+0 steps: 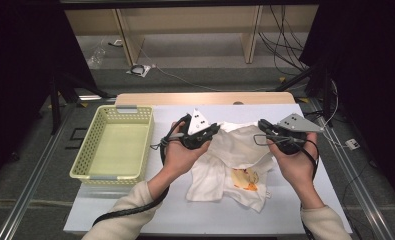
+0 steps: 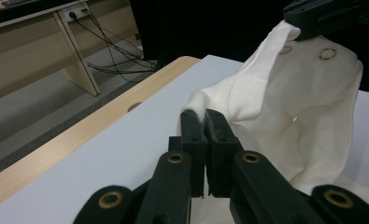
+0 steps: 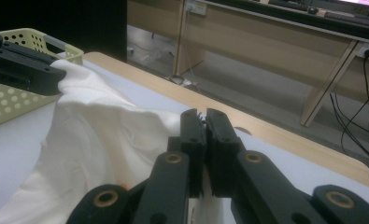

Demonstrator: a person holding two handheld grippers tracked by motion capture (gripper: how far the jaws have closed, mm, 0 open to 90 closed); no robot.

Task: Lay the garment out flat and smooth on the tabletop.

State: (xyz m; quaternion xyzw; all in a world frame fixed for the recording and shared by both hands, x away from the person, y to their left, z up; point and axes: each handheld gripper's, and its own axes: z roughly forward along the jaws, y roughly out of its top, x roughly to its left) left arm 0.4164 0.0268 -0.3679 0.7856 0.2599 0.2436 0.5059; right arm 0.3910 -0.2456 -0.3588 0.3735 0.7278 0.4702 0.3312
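**Midway: garment gripped at two points, not yet stowed**

Both jaw pairs were closed on the white garment (image 1: pixel 237 155): left gripper (image 1: pixel 212 131) and right gripper (image 1: pixel 261 126) each pinched an upper edge, lifting it partly off the table (image 1: pixel 135 210). Judged remaining: folding or transfer to the yellow basket (image 1: pixel 85 165).

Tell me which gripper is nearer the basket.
The left gripper: it holds the white cloth on the side toward the yellow basket. The right gripper grips the cloth's far edge, away from the basket.

White garment (image 1: pixel 230 155), orange-yellow print; pale yellow perforated basket (image 1: pixel 85 160); black grippers; white tabletop (image 1: pixel 160 210).
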